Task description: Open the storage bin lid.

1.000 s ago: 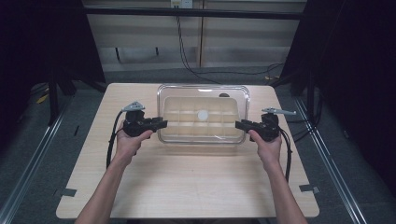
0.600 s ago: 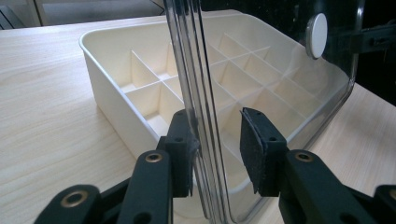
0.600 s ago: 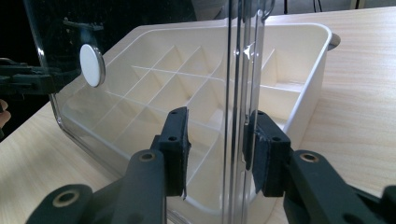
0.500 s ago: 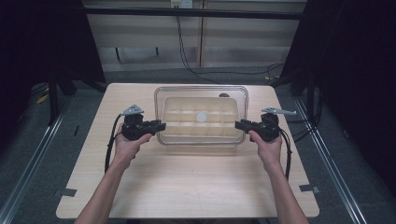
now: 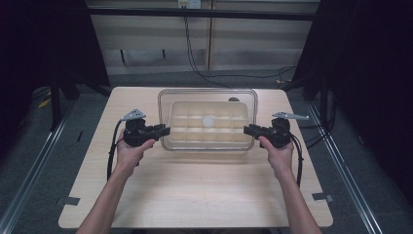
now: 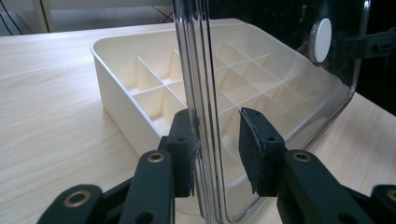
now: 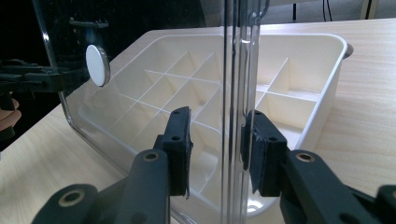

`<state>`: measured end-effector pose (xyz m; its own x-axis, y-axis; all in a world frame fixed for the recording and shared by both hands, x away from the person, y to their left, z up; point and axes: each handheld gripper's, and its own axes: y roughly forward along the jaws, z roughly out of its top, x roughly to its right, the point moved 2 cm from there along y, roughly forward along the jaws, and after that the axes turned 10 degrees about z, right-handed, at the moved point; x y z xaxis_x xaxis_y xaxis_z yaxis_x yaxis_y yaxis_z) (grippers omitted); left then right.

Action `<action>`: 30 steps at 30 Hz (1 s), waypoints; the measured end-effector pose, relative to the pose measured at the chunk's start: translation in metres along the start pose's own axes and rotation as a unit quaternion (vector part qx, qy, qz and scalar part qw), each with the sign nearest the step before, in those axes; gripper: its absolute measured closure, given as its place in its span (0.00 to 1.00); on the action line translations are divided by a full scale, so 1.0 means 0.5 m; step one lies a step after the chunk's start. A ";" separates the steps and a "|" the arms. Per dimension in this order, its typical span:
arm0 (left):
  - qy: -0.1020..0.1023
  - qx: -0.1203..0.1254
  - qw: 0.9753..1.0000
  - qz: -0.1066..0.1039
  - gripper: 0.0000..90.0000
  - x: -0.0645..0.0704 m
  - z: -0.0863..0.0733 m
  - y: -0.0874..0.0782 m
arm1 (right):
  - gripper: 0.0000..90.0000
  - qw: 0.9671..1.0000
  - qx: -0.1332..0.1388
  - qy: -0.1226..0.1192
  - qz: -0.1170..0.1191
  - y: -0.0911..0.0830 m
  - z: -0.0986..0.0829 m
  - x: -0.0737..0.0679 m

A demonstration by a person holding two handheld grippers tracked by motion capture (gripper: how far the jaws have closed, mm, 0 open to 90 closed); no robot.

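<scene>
Clear lid (image 5: 208,92) sits between each gripper's parted jaws.

No text, label, brand, number or sign can be read on anything in these views; every visible surface is unmarked.

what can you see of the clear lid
The lid is a clear, glossy, plastic-looking rectangle with rounded corners and a ribbed rim. A white round knob sits at its middle. It lies level over the cream divided tray, wider than it and apparently lifted off it. The left tongs and right tongs straddle its opposite short edges; neither looks clamped.
</scene>
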<state>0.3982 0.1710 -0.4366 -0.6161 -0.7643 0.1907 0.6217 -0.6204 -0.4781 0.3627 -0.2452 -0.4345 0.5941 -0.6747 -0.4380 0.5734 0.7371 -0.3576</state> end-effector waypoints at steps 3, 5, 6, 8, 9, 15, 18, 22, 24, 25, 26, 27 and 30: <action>-0.002 0.005 1.000 -0.001 0.75 0.002 0.005 -0.007 | 0.71 1.000 0.002 -0.001 0.003 -0.001 0.004 -0.001; 0.000 0.009 1.000 -0.001 0.75 0.004 0.008 -0.014 | 0.71 1.000 0.003 -0.004 0.003 -0.004 0.009 -0.007; 0.001 0.011 1.000 -0.001 0.75 0.005 0.009 -0.015 | 0.71 1.000 0.004 -0.007 0.003 -0.005 0.010 -0.008; 0.001 0.014 1.000 0.000 0.75 0.007 0.012 -0.020 | 0.71 1.000 0.006 -0.008 0.004 -0.008 0.013 -0.011; 0.003 0.014 1.000 0.001 0.75 0.008 0.012 -0.021 | 0.71 1.000 0.006 -0.006 0.004 -0.009 0.014 -0.013; 0.003 0.017 1.000 0.001 0.75 0.011 0.014 -0.028 | 0.71 1.000 0.006 -0.009 0.005 -0.013 0.018 -0.019; 0.002 0.018 1.000 0.001 0.75 0.015 0.015 -0.031 | 0.71 1.000 0.006 -0.009 0.004 -0.016 0.021 -0.023; -0.004 0.024 1.000 -0.003 0.75 0.021 0.014 -0.039 | 0.71 1.000 0.008 -0.012 0.005 -0.020 0.024 -0.026; 0.000 0.023 1.000 -0.003 0.75 0.023 0.015 -0.040 | 0.71 1.000 0.007 -0.012 0.004 -0.022 0.023 -0.026; 0.003 0.024 1.000 -0.002 0.75 0.023 0.017 -0.043 | 0.71 1.000 0.008 -0.011 0.006 -0.023 0.023 -0.028; 0.003 0.025 1.000 -0.001 0.75 0.024 0.018 -0.045 | 0.71 1.000 0.008 -0.012 0.006 -0.024 0.023 -0.028; 0.001 0.026 1.000 -0.001 0.75 0.025 0.019 -0.046 | 0.71 1.000 0.008 -0.013 0.006 -0.024 0.023 -0.030; -0.003 0.029 1.000 -0.003 0.75 0.028 0.019 -0.054 | 0.71 1.000 0.007 -0.012 0.008 -0.027 0.023 -0.036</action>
<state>0.3774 0.1755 -0.4127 -0.6166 -0.7618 0.1986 0.6450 -0.6335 -0.4274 0.3508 -0.2437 -0.4124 0.6169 -0.6635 -0.4232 0.5716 0.7474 -0.3385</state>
